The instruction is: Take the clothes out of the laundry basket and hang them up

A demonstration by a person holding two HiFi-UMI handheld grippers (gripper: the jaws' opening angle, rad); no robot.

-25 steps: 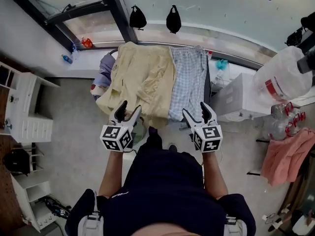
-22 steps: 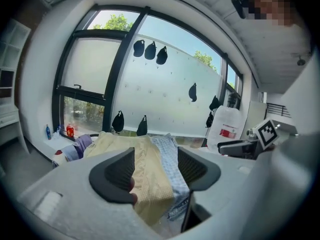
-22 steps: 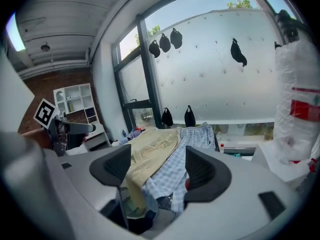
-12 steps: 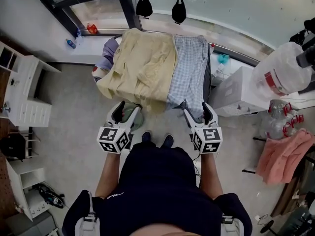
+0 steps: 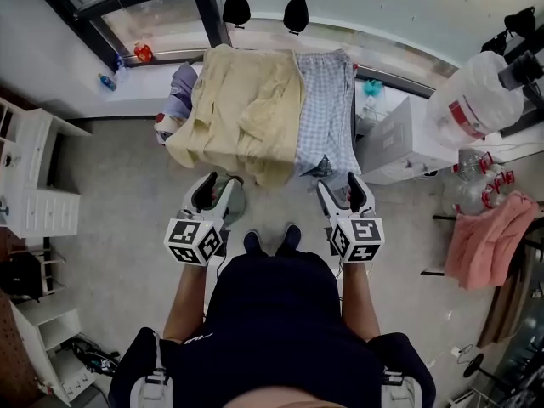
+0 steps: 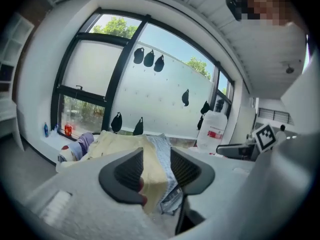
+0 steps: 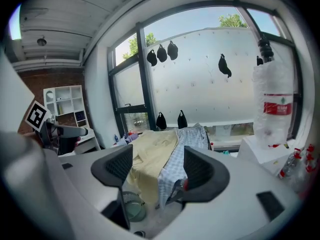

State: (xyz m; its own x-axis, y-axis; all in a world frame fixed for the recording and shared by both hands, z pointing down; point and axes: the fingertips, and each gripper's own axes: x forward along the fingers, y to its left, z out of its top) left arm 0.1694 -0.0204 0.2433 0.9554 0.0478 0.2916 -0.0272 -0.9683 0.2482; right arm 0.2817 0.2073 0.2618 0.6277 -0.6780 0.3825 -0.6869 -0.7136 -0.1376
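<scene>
A pale yellow garment [image 5: 242, 113] and a blue checked garment [image 5: 325, 109] hang side by side over a drying rack by the window. Both grippers are held level just short of the hems. My left gripper [image 5: 219, 182] is open; its jaws have just been closing, with nothing between them. The yellow garment [image 6: 120, 144] only shows beyond the left gripper [image 6: 156, 166]. My right gripper [image 5: 338, 184] is open and empty, facing the checked garment [image 7: 187, 144]. A round green basket [image 5: 231, 201] stands on the floor under the rack's near edge.
A white shelf unit [image 5: 38, 177] stands at the left. A white box [image 5: 399, 143] and a large plastic bottle [image 5: 472, 109] are at the right, with a pink cloth [image 5: 497, 245] on a stand. Purple clothes [image 5: 178, 92] lie by the window sill.
Both grippers have drawn back from the hanging garments' hems, and the person's feet now show below the rack. The left jaws stand narrower than before.
</scene>
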